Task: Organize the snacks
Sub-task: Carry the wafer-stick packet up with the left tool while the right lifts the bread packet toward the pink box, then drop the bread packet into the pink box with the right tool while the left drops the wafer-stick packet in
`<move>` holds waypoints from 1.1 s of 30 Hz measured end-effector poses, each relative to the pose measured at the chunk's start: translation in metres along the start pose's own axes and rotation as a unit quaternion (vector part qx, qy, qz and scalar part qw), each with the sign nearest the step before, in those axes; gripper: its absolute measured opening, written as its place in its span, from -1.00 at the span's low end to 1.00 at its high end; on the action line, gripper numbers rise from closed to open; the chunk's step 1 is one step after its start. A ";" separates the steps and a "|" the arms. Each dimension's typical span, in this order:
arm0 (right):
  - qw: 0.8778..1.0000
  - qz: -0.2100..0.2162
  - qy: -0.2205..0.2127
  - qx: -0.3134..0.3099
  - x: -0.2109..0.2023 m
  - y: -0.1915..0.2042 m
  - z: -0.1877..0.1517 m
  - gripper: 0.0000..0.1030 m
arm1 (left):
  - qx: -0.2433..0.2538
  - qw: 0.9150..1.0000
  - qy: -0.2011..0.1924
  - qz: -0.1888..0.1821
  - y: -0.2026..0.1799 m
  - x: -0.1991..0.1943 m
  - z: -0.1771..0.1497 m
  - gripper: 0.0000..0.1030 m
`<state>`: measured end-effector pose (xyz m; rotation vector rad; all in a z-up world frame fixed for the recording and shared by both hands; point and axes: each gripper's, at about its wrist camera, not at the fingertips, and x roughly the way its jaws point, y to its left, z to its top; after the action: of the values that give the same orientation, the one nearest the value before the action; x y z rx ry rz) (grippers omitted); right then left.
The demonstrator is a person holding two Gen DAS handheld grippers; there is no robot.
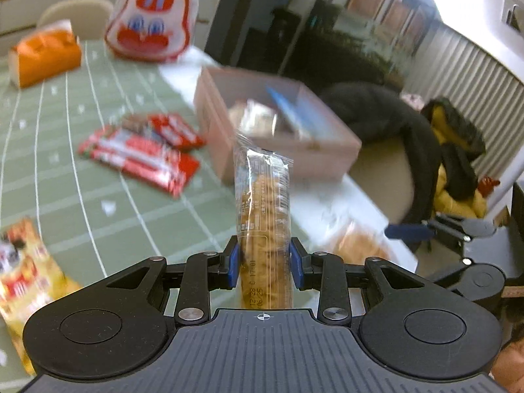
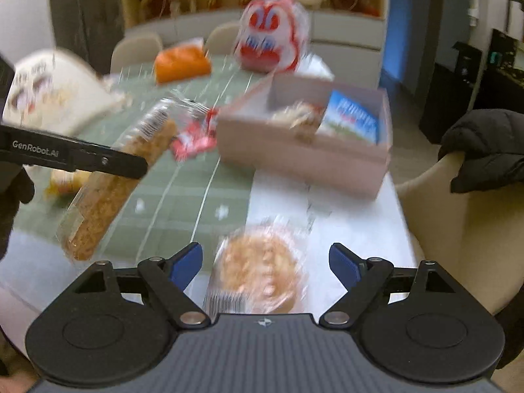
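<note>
My left gripper [image 1: 264, 262] is shut on a long pack of golden biscuits in clear wrap [image 1: 263, 203], held upright above the green tablecloth. In the right wrist view the same pack [image 2: 108, 196] slants in that gripper's black finger [image 2: 131, 167]. My right gripper [image 2: 265, 255] stands open just above a round wrapped pastry [image 2: 262, 268] that lies on the white table near the front edge; the pads do not touch it. A pink box [image 2: 294, 160] farther back holds a blue packet [image 2: 353, 118] and a wrapped snack.
Red packets [image 1: 140, 154] lie left of the pink box [image 1: 209, 114]. A yellow packet [image 1: 26, 278], an orange pack [image 1: 46, 55] and a rabbit-face bag [image 1: 150, 19] sit on the cloth. A beige chair [image 2: 458, 229] with a black coat [image 2: 484, 144] stands at the right.
</note>
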<state>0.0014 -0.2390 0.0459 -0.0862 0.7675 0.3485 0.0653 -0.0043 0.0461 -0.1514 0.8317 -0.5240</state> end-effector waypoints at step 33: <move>0.985 -0.026 -0.155 0.069 -0.064 -0.067 0.093 0.14 | 0.028 0.979 -0.200 -0.014 -0.034 0.055 0.175 -0.29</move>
<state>0.0428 -0.3012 0.1538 0.0773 0.4775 0.2494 0.2120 -0.0744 0.1379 -0.2084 0.4223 -0.5216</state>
